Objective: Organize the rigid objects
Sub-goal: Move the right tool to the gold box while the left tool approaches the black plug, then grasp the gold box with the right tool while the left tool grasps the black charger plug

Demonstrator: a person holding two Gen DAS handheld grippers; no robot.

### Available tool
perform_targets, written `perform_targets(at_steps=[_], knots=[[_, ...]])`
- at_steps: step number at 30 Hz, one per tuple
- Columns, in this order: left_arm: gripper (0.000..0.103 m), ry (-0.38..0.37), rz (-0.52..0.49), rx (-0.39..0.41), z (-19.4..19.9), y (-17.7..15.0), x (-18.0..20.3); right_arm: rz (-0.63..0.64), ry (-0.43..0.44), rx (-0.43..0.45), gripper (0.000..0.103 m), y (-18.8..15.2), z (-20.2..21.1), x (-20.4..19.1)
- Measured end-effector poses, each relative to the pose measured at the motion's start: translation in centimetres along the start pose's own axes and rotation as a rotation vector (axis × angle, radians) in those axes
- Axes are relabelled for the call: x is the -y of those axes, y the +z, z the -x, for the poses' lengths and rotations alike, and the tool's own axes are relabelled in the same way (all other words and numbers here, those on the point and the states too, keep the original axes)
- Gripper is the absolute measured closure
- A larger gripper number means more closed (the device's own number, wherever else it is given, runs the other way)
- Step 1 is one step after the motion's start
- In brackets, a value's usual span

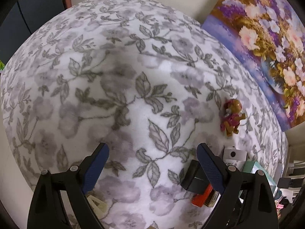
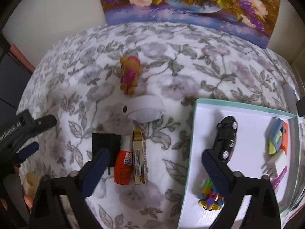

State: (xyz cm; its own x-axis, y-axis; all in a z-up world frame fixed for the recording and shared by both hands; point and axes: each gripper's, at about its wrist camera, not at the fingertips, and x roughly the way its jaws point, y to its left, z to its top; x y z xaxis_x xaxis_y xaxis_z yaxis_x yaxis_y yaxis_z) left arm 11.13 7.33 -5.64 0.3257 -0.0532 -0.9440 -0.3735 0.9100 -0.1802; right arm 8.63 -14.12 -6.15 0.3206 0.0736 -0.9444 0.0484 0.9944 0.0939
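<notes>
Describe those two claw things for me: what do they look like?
Each gripper, left and right, is black plastic with two wedge-shaped fingers faced with dark blue textured pads, with silver pins at the joints. The left one's side carries white lettering in the right view.

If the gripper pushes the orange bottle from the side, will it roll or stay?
The orange bottle lies on its side and looks round, so it would probably roll. The gold box touching one side may block it there. The soft floral blanket would likely slow any rolling.
</notes>
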Motion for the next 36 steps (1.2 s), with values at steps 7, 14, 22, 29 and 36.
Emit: perform_targets(at_steps=[7,14,22,29,36], knots=[[0.009,-0.02,-0.072,-0.061,-1.3,-0.8,1.9,0.028,0.0,-0.035,0.039,-0.5,-1.6,-0.5],[0.009,-0.032,-0.134,-0.099,-2.1,-1.6,3.4,0.039,0.0,-0.072,0.049,-0.8,-2.9,-0.6],[0.009,-0.041,-0.186,-0.122,-2.8,-2.1,5.1,0.058,-0.011,-0.087,0.07,-1.0,-4.0,-0.8],[0.009,-0.03,-0.242,-0.149,-4.0,-3.0,6.7,0.059,-0.014,-0.084,0.081,-1.0,-4.5,-1.0],[0.01,-0.025,-0.269,-0.157,-4.7,-3.7,7.7,0.048,-0.026,-0.091,0.086,-0.8,-5.0,-0.2]])
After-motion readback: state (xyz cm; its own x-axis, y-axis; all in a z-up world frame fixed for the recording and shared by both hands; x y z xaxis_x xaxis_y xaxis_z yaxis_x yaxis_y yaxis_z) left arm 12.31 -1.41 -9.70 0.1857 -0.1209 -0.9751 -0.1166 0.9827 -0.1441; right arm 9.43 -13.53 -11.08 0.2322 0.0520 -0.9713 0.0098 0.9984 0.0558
